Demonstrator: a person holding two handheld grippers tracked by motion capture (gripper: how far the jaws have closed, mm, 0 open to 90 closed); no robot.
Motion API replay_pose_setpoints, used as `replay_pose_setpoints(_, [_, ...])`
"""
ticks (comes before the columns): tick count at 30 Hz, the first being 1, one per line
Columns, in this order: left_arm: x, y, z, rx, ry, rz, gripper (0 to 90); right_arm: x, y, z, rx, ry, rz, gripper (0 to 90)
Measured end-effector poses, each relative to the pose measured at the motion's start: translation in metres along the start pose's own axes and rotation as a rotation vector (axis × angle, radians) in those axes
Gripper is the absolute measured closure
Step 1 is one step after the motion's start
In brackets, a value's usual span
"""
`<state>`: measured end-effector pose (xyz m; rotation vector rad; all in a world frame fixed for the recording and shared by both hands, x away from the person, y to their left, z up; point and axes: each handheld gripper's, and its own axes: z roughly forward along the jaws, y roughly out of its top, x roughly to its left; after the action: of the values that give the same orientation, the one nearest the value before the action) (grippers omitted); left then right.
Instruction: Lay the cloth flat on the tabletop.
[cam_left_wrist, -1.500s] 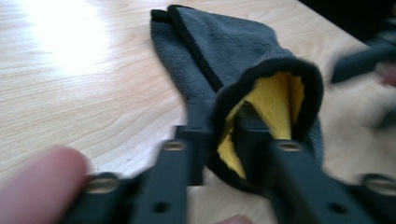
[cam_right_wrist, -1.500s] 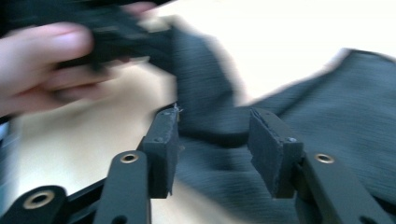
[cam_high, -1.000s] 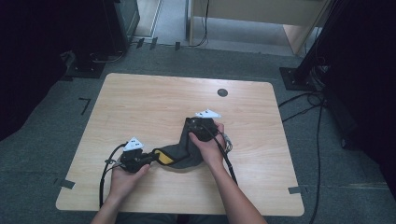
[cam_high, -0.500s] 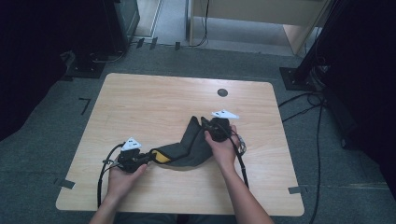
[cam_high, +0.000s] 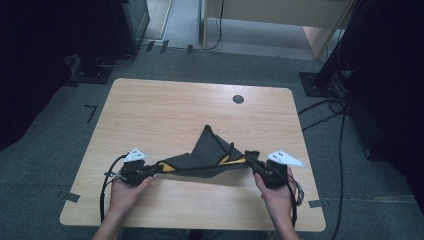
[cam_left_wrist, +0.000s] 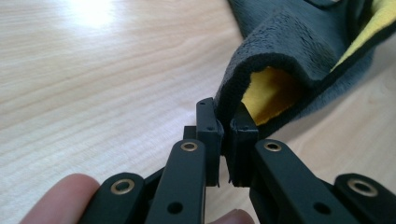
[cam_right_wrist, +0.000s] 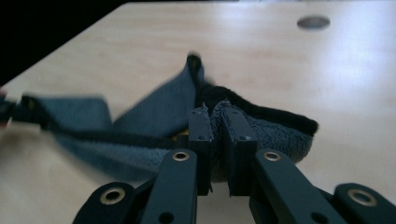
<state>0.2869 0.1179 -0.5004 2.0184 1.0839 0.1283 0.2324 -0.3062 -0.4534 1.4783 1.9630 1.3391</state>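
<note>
Got a dark grey cloth (cam_high: 207, 155) with yellow lining stretched low over the near half of the wooden surface (cam_high: 165, 110), left gripper (cam_high: 150, 171) pinched tight on one end, right gripper (cam_high: 255, 164) clamped on the other, middle peaking up toward the far side.

I note the cloth (cam_right_wrist: 154, 121) is blurred at its far end in the right gripper view, where the other tool is smeared against the left edge. In the left gripper view the cloth runs off the top and right edges. My forearms are cut off at the high view's bottom edge; the counter's (cam_high: 165, 110) dark round mark (cam_high: 238, 99) is too small to identify.
</note>
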Motion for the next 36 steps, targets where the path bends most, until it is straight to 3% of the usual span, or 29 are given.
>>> replay_pose_setpoints(1, [-0.001,0.0,0.0,0.016,-0.015,0.009,85.8,0.0,0.0,0.0,0.0,0.0,0.0,82.7])
replay_pose_setpoints(3, [-0.003,-0.001,0.0,0.029,-0.032,0.042,83.6,-0.002,-0.019,-0.011,0.027,-0.007,0.016,80.7])
replay_pose_setpoints(5, [-0.005,-0.001,-0.003,0.006,-0.029,0.068,73.0,-0.006,-0.031,-0.019,0.056,-0.022,0.047,74.3])
replay_pose_setpoints(7, [-0.006,0.002,-0.009,-0.044,-0.05,0.064,58.1,-0.011,-0.037,-0.029,0.048,-0.044,0.073,64.6])
replay_pose_setpoints(11, [-0.006,0.004,-0.018,-0.118,-0.082,0.038,48.8,-0.022,-0.033,-0.044,-0.013,-0.09,0.109,61.4])
replay_pose_setpoints(14, [-0.012,0.005,-0.013,-0.114,-0.063,0.058,47.5,-0.022,-0.027,-0.039,-0.022,-0.085,0.105,60.5])
replay_pose_setpoints(17, [-0.014,0.006,-0.011,-0.115,-0.055,0.061,48.1,-0.012,-0.02,-0.024,-0.015,-0.057,0.061,58.9])
replay_pose_setpoints(18, [-0.014,0.006,-0.012,-0.117,-0.056,0.059,48.5,-0.005,-0.016,-0.011,0.001,-0.032,0.033,57.6])
replay_pose_setpoints(20, [-0.012,0.006,-0.015,-0.13,-0.077,0.055,48.2,-0.002,-0.015,-0.005,0.012,-0.028,0.032,56.9])
replay_pose_setpoints(22, [-0.012,0.006,-0.018,-0.13,-0.049,0.061,45.6,0.002,-0.012,0.008,0.033,-0.015,0.025,56.0])
replay_pose_setpoints(25, [-0.018,0.009,-0.019,-0.118,0.017,0.101,40.2,0.005,-0.009,0.026,0.064,-0.014,-0.011,57.4])
replay_pose_setpoints(28, [-0.026,0.013,-0.018,-0.139,-0.007,0.103,39.6,0.004,-0.013,0.041,0.104,-0.047,-0.084,57.7])
replay_pose_setpoints(30, [-0.033,0.018,-0.01,-0.135,-0.013,0.109,39.7,0.001,-0.017,0.05,0.119,-0.036,-0.077,57.6])
replay_pose_setpoints(36, [-0.071,0.037,0.03,-0.103,-0.057,0.152,40.9,0.007,-0.014,0.071,0.119,-0.03,-0.244,54.9])
